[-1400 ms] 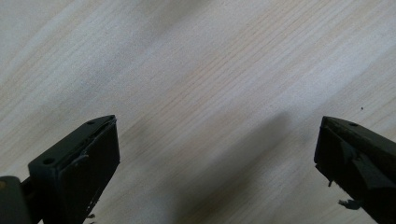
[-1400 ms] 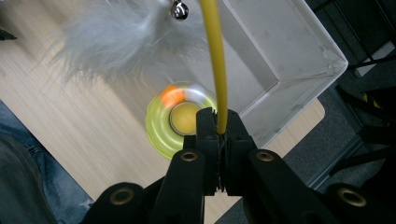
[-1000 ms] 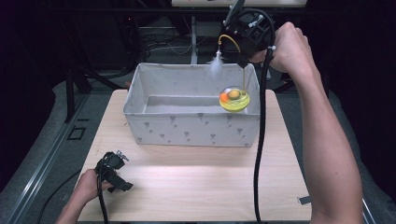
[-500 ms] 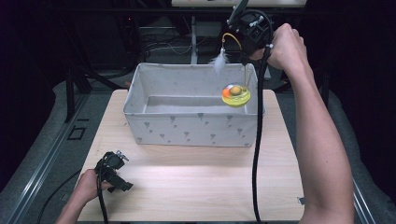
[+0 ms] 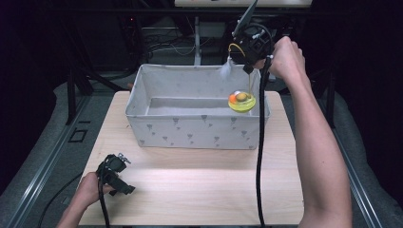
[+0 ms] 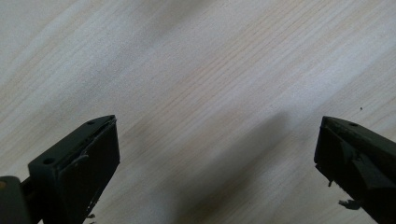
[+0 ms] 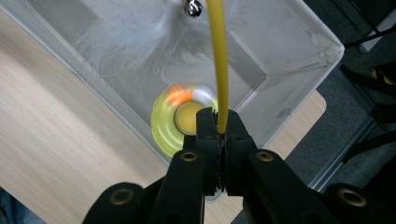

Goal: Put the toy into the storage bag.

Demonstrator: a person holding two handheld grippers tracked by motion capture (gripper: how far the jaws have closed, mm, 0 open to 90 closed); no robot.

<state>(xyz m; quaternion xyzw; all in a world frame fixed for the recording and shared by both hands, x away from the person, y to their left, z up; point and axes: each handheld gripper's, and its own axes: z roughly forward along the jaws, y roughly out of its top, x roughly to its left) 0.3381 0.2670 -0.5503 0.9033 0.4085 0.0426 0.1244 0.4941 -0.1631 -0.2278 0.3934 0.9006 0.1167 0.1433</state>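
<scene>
A toy with a round yellow base (image 5: pixel 241 101) and an orange ball (image 5: pixel 232 98) hangs over the right end of the grey fabric box (image 5: pixel 199 128). My right gripper (image 5: pixel 248 69) is shut on its thin yellow stem (image 7: pixel 218 56), seen close up between the jaws (image 7: pixel 218 122). The base (image 7: pixel 175 122) is blurred below the jaws. A white feather (image 5: pixel 225 70) and a small bell (image 7: pixel 193 6) dangle from the stem's curved top. My left gripper (image 5: pixel 124 189) rests low on the table's near left, open (image 6: pixel 217 158) over bare wood.
The box (image 7: pixel 289 51) stands at the back middle of the wooden table (image 5: pixel 199 190), and what shows of its inside is bare. A black cable (image 5: pixel 260 152) hangs from the right gripper across the table's right side. Dark stands and floor surround the table.
My right hand has shifted slightly left with the toy. The yellow base bobbed up and came back down, and its orange ball moved round the ring. The left gripper has stayed still.
</scene>
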